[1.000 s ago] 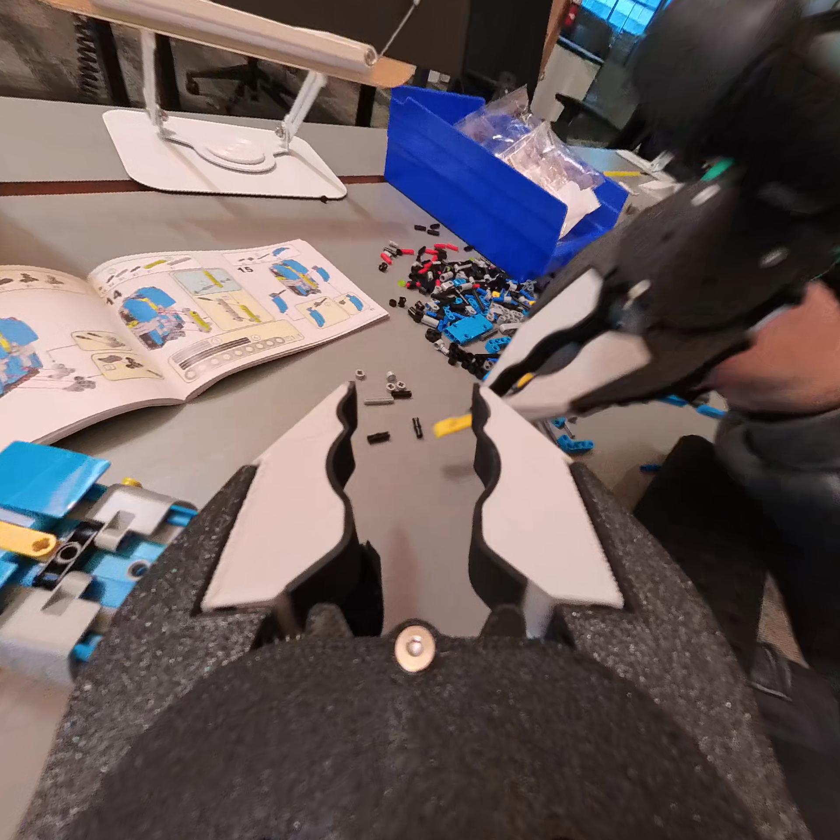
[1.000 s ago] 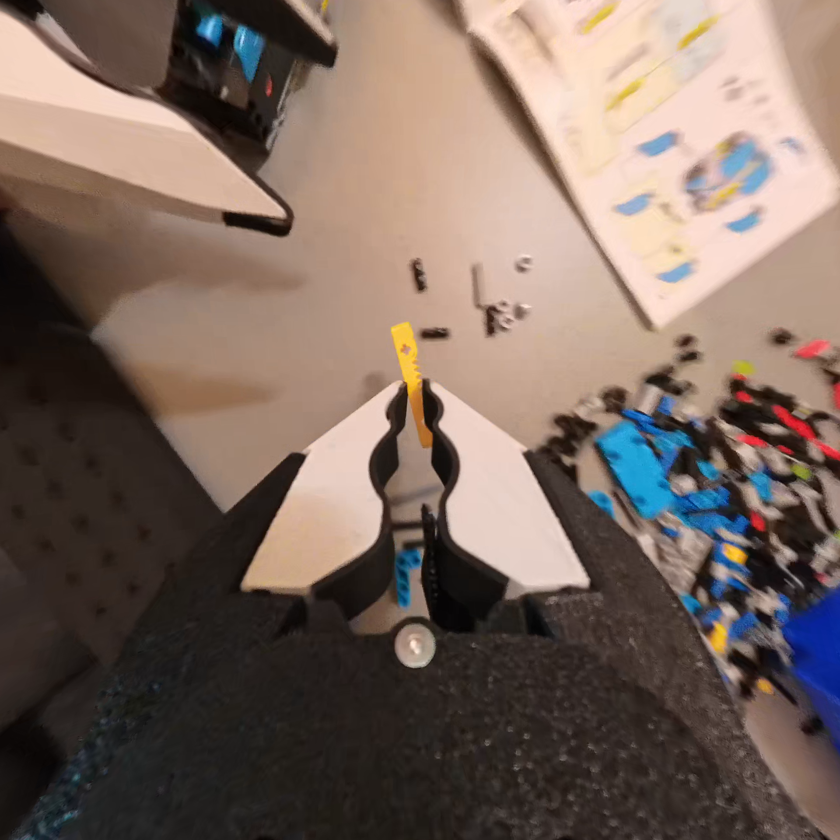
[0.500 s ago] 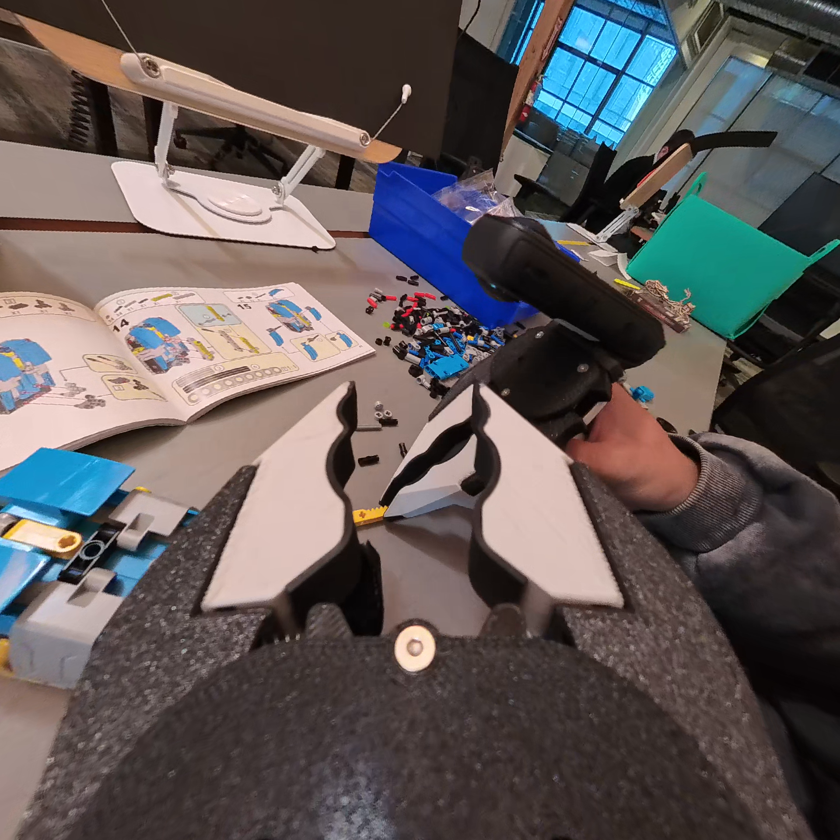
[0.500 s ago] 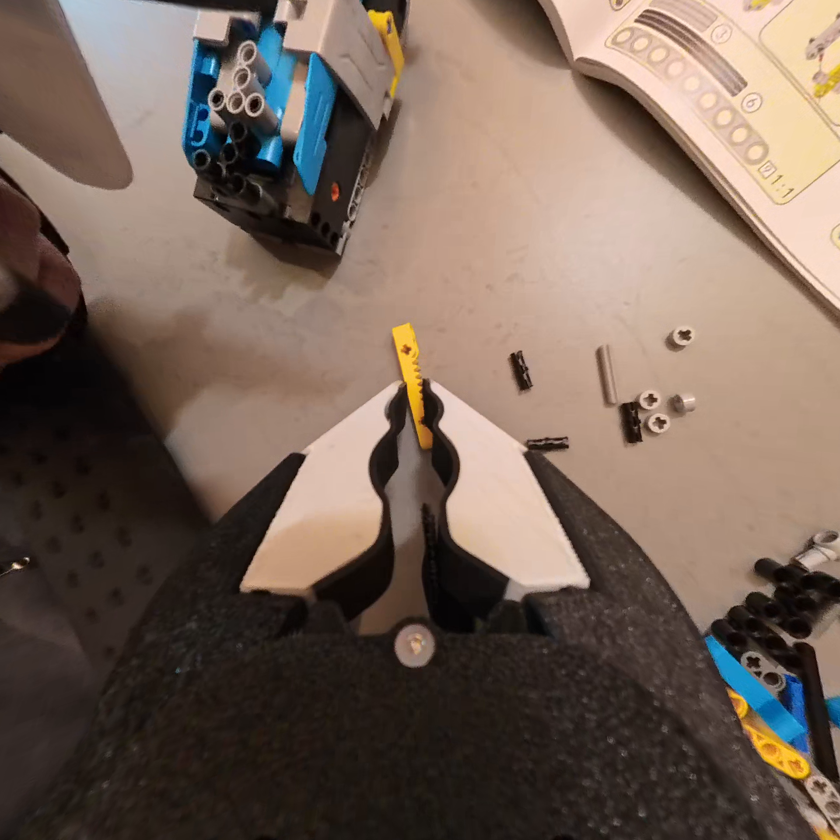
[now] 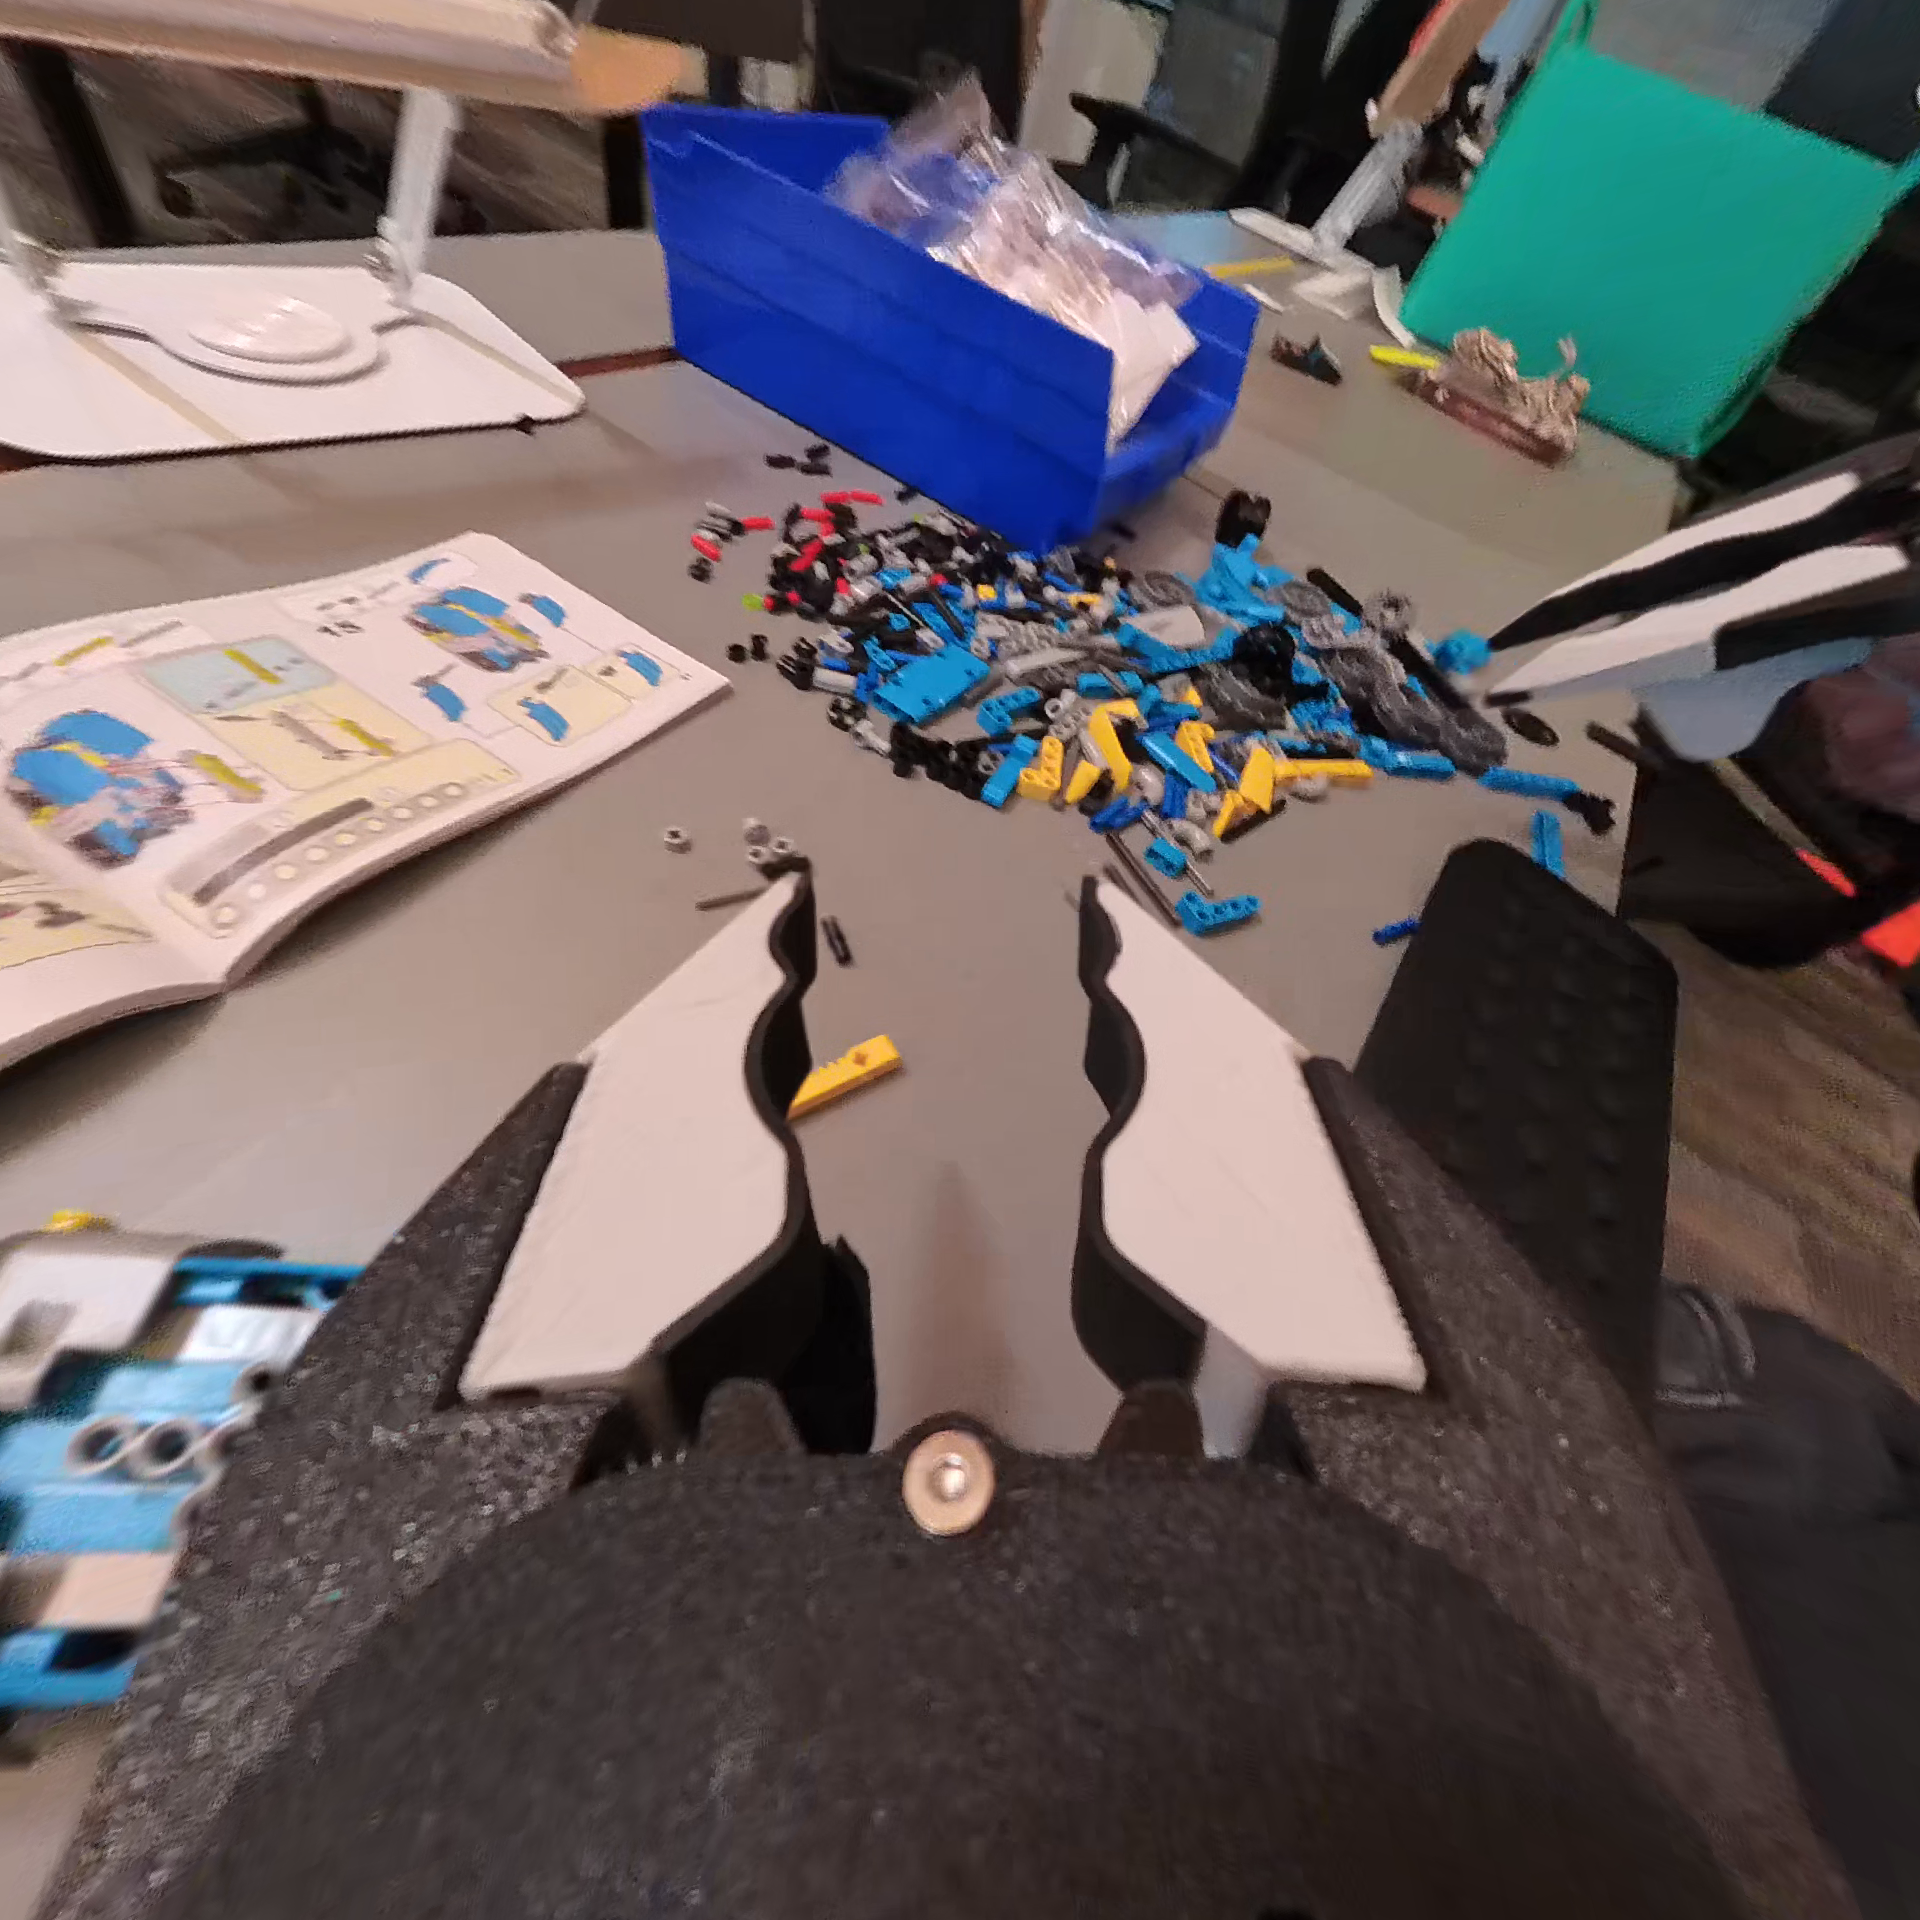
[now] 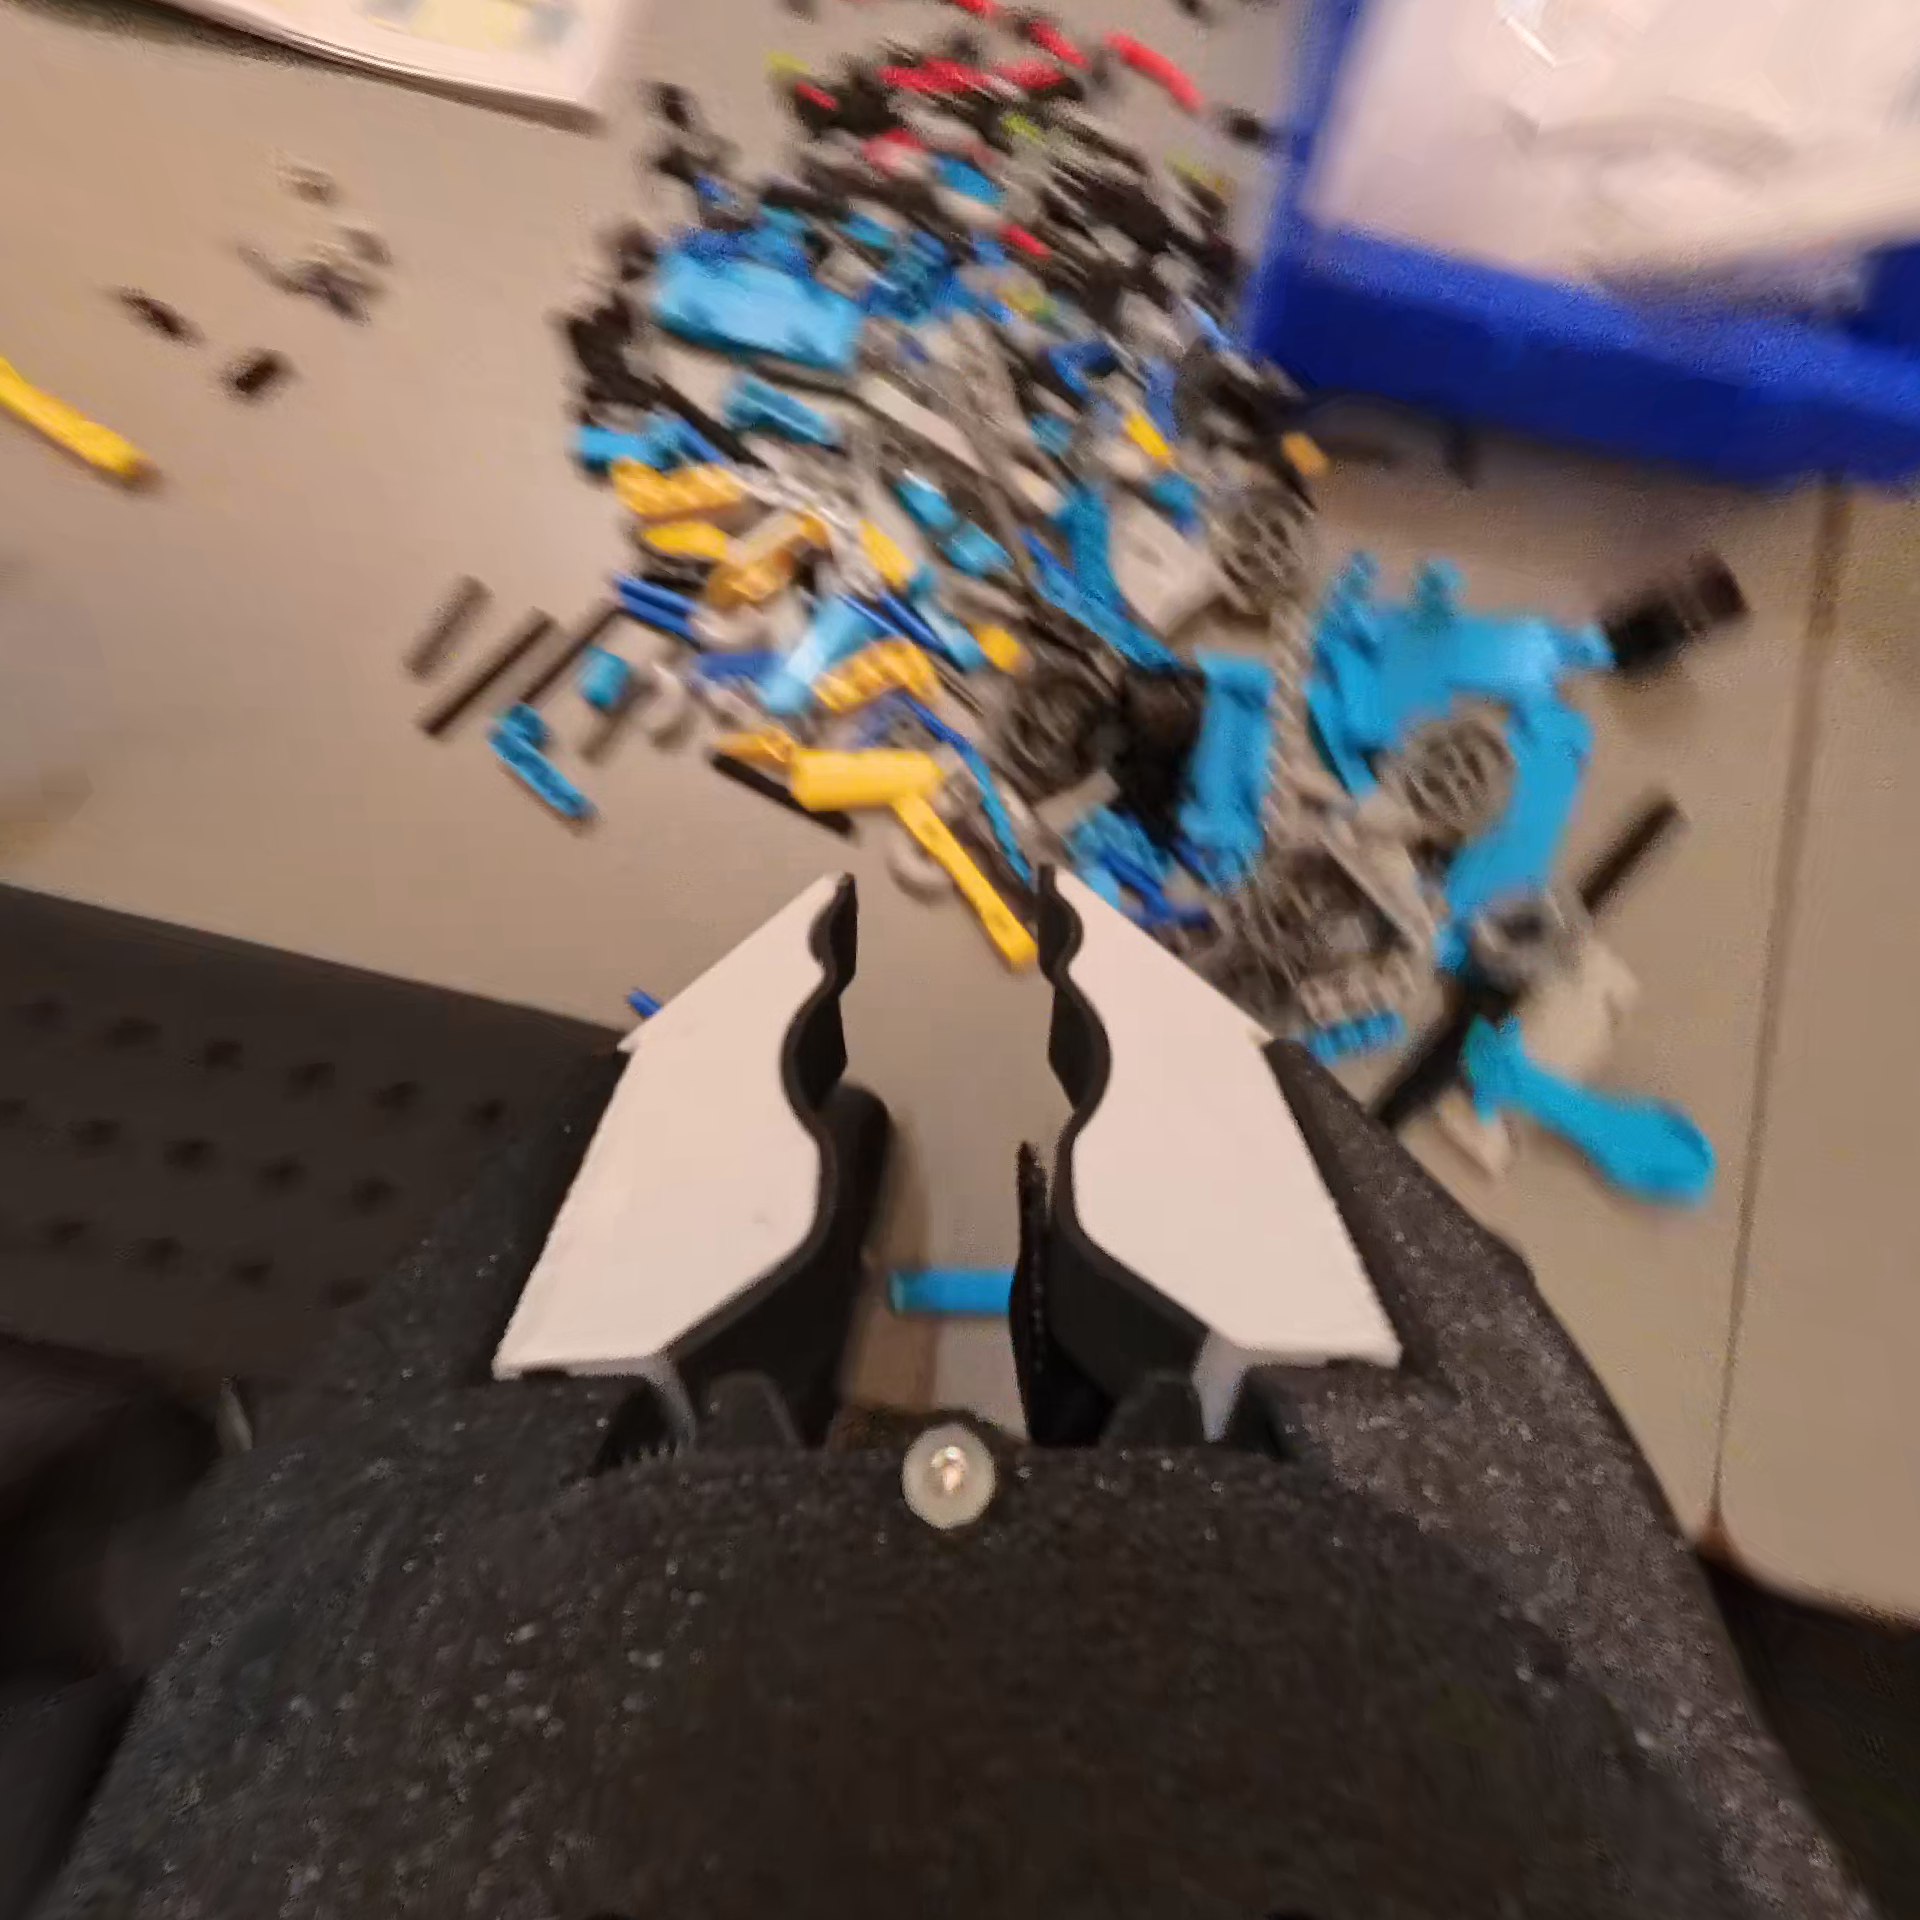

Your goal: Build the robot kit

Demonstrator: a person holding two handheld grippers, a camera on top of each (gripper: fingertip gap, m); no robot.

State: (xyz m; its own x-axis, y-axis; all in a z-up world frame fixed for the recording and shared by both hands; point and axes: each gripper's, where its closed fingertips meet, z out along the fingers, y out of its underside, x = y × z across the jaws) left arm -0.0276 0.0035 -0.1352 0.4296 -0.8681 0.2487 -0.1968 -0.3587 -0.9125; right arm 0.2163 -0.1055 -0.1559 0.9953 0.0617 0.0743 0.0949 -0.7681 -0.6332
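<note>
A small yellow toothed piece (image 5: 847, 1072) lies on the grey table (image 5: 416, 1039) between my left gripper's fingers; it also shows at the left edge of the right wrist view (image 6: 73, 421). My left gripper (image 5: 943, 894) is open and empty above it. My right gripper (image 6: 945, 904) is open and empty, hovering at the near edge of the pile of blue, yellow and black building pieces (image 6: 987, 540). The right gripper also shows at the right edge of the left wrist view (image 5: 1507, 655), over the pile (image 5: 1091, 696).
An open instruction booklet (image 5: 260, 738) lies at left. A partly built blue and grey model (image 5: 114, 1455) sits at the near left. A blue bin (image 5: 914, 353) with plastic bags stands behind the pile. A white stand (image 5: 239, 343) is far left. A black chair (image 5: 1517, 1060) is at the table's right edge. The gap from one gripper's tips to the other's is roughly 25 cm.
My right gripper let go of the yellow toothed piece, opened, and swung right to the pile. The piece now lies on the table between my left gripper's fingers.
</note>
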